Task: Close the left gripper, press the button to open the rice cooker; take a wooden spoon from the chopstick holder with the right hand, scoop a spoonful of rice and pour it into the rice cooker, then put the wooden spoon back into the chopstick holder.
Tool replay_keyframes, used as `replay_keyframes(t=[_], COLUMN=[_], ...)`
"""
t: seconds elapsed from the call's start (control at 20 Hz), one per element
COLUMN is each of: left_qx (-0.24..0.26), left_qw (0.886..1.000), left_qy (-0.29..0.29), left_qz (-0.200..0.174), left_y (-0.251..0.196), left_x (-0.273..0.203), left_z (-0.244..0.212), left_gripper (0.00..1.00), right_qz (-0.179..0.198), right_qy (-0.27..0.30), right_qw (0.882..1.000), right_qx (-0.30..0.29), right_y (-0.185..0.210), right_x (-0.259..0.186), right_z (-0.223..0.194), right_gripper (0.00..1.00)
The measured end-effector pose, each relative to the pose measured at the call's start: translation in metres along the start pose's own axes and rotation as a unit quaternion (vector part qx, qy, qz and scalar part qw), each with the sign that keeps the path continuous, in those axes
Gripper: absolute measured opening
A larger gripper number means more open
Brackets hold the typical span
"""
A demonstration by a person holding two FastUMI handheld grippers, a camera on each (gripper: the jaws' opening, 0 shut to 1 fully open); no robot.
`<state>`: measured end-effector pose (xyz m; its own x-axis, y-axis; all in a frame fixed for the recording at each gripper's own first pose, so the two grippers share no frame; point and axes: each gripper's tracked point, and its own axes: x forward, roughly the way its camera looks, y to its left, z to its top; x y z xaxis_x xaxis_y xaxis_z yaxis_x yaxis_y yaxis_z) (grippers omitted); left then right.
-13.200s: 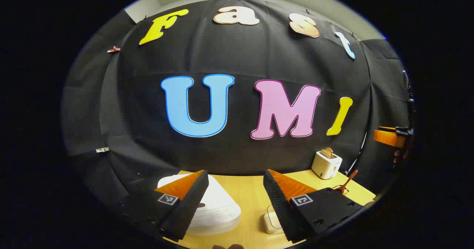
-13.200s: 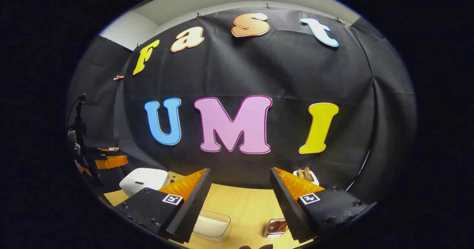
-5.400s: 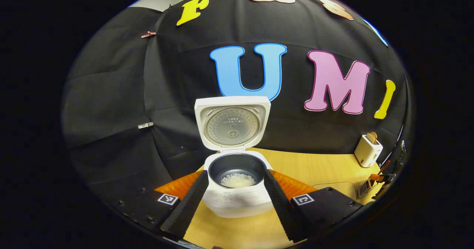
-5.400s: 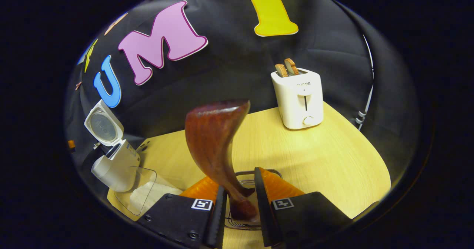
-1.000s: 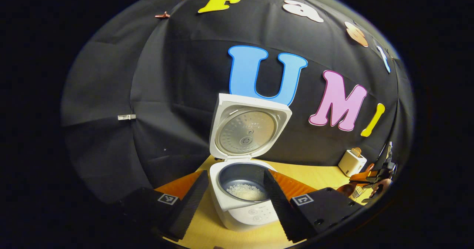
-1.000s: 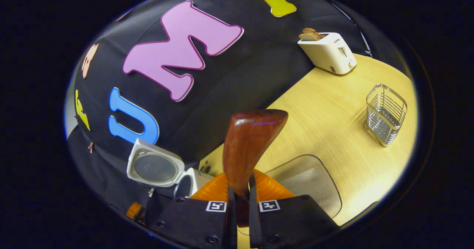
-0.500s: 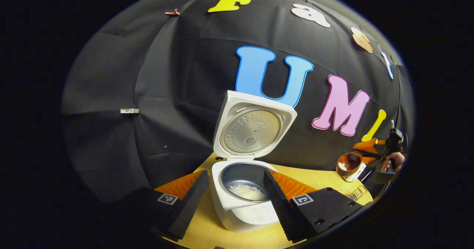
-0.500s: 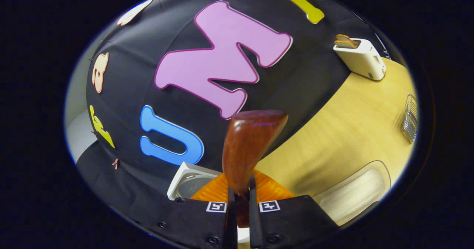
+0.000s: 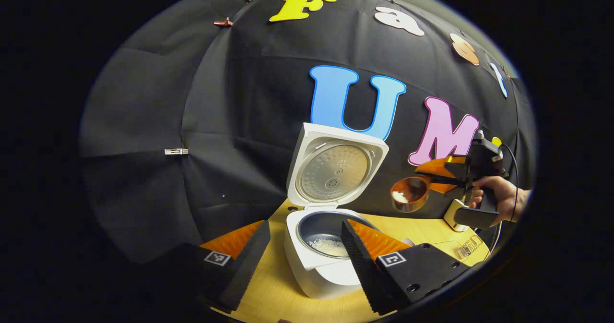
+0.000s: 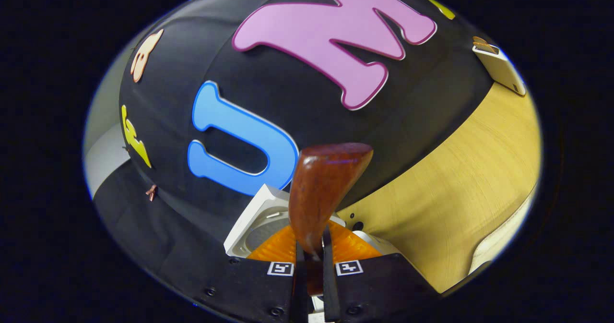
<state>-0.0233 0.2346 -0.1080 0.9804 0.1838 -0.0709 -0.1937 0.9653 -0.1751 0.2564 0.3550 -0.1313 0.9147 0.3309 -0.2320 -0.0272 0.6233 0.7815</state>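
1. Wooden spoon (image 10: 326, 184), carrying rice, is pinched between the right gripper (image 10: 309, 260) fingers, up beside the raised lid.
2. Rice cooker (image 9: 326, 260) sits open on the desk (image 9: 268, 299).
3. Left gripper (image 9: 307, 265) fingers are spread, grasping nothing.

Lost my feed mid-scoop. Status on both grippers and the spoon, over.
Right gripper shut on wooden spoon, rice in its bowl, held beside the open rice cooker, not yet over the pot. Left gripper open, jaws framing the cooker. Nothing in the way.
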Motion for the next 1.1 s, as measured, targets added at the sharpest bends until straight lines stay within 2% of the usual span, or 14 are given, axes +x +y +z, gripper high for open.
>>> replay_keyframes(t=[0.3, 0.5, 0.65, 0.8, 1.0, 1.1], left_qx=[-0.009, -0.01, -0.01, -0.015, -0.019, -0.022], left_qw=[1.0, 1.0, 1.0, 1.0, 1.0, 0.999], left_qy=[0.005, 0.008, 0.013, 0.019, 0.022, 0.021], left_qz=[0.004, 0.004, 0.003, 0.004, 0.007, 0.009], left_y=[0.005, 0.006, 0.004, 0.002, 0.002, 0.003], left_x=[-0.005, -0.008, -0.01, -0.015, -0.019, -0.02], left_z=[-0.008, -0.013, -0.019, -0.024, -0.03, -0.031], left_gripper=[0.95, 0.95, 0.95, 0.95, 0.95, 0.95], right_qz=[-0.006, 0.001, 0.021, 0.037, 0.047, 0.054], right_qy=[0.006, 0.008, 0.01, 0.022, 0.023, 0.025], right_qw=[0.996, 0.983, 0.964, 0.938, 0.906, 0.885], right_qx=[-0.085, -0.183, -0.264, -0.345, -0.42, -0.462], right_y=[0.01, 0.028, 0.046, 0.059, 0.069, 0.07], right_x=[0.023, 0.025, 0.029, 0.035, 0.041, 0.039], right_z=[-0.035, -0.049, -0.057, -0.073, -0.084, -0.093], right_gripper=[0.17, 0.17, 0.17, 0.17, 0.17, 0.17])
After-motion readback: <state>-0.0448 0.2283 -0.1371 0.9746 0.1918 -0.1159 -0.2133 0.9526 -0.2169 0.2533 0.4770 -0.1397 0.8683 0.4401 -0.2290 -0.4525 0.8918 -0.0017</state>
